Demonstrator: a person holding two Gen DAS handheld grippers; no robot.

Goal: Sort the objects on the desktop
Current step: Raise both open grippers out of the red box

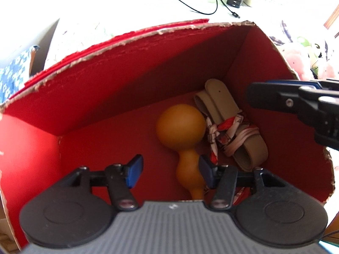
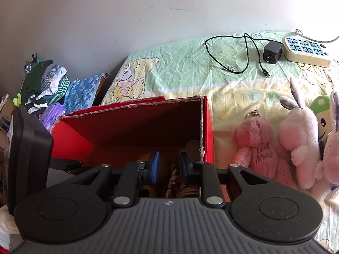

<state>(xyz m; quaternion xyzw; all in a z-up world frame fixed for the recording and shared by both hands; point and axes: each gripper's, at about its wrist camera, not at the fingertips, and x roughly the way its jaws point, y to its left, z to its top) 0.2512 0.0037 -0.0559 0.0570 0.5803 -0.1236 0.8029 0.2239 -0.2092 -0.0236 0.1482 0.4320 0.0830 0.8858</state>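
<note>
Two fisheye views are given, one from each handheld gripper, both aimed at an open red cardboard box [image 1: 127, 97] with a torn upper rim.

From the left wrist view, the inside of the box is looked into steeply from above. An orange gourd-shaped object [image 1: 182, 124] is seen lying on the box floor, its round end away from the camera and its narrow end towards it. Just beside it, against the right wall, a beige strap [image 1: 224, 99] is seen bundled with a red and white patterned ribbon [image 1: 224, 131]. The left gripper [image 1: 169, 171] is held over the box with its blue pads moderately apart; nothing is pressed between them, and the gourd's neck lies below, beside the right pad. The tip of the right gripper [image 1: 260, 96] is seen entering from the right edge, above the box wall.

The right wrist view gives the surroundings instead. The box is shown standing on a pale green and yellow sheet [image 2: 180, 63] printed with cartoon bears. To its right a pink plush bear [image 2: 256, 148] and a white plush rabbit [image 2: 300, 135] lie side by side, touching. Further back a black charger [image 2: 272, 53] with its cable and a cream power strip [image 2: 307, 50] are seen. Folded clothes [image 2: 48, 84] are piled at the left. The right gripper [image 2: 168, 167] is held at the near box rim, its pads narrowly apart and empty.

In this view the box contents are mostly hidden behind the fingers; only slivers of orange and ribbon show. Further plush toys at the right edge are cut off. The table is washed out by glare in the left wrist view.
</note>
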